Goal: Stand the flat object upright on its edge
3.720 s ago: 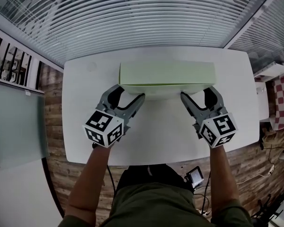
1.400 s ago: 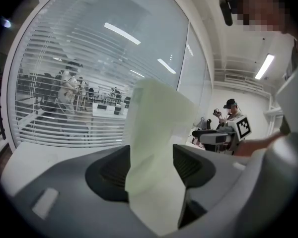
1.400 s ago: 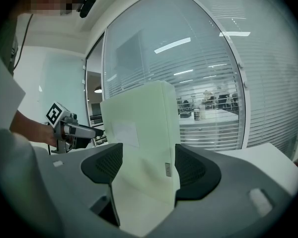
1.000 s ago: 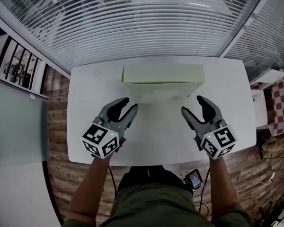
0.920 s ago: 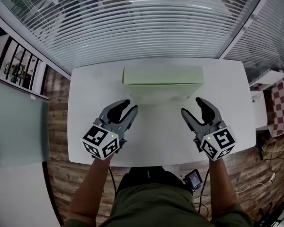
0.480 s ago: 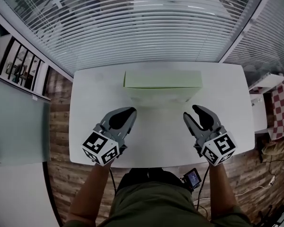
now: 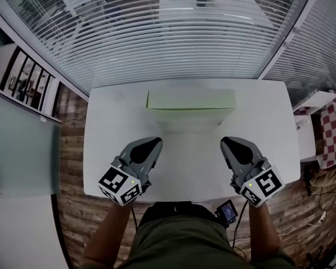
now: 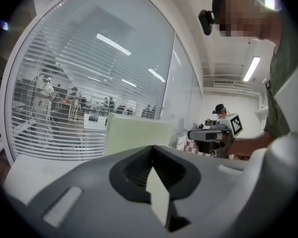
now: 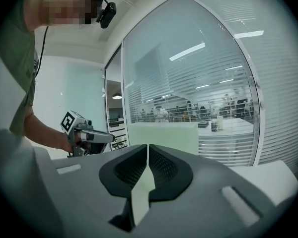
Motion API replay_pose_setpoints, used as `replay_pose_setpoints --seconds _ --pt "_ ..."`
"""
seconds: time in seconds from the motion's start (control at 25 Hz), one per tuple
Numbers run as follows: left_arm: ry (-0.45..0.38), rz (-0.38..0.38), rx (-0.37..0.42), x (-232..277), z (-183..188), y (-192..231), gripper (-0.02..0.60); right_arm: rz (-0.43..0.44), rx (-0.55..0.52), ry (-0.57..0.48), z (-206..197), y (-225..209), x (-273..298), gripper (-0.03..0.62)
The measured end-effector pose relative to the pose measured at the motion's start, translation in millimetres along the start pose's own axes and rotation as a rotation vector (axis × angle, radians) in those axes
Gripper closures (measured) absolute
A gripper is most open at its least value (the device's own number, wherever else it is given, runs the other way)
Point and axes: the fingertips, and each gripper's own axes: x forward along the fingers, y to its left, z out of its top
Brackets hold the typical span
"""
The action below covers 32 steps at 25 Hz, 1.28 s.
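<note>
Flat green box [image 7: 190, 101] upright on its long edge, far middle of white table [image 7: 103, 144], left gripper [image 7: 155, 144] well short of it, jaws shut and empty, right gripper [image 7: 225, 143] alongside, jaws just closed together on nothing

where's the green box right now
Head view: the green box stands on edge, far middle of the white table, beyond the left gripper and right gripper.

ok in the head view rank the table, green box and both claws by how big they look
table
green box, narrowly
left claw and right claw: alike; nearer the camera, so unsure against the box
</note>
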Motion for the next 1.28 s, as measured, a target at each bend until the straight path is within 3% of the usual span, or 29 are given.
replay_pose_setpoints --seconds 0.44,0.84,1.28 --pt "0.016 -0.040 0.002 -9 -12 -13 0.583 0.035 0.017 0.032 -19 18 -3 0.582" --pt "0.011 -0.011 -0.054 -7 -19 -5 0.583 0.035 0.028 0.052 -28 12 -1 0.582" --pt "0.019 -0.005 -0.047 -6 -21 -5 0.583 0.036 0.025 0.058 -29 11 1 0.582"
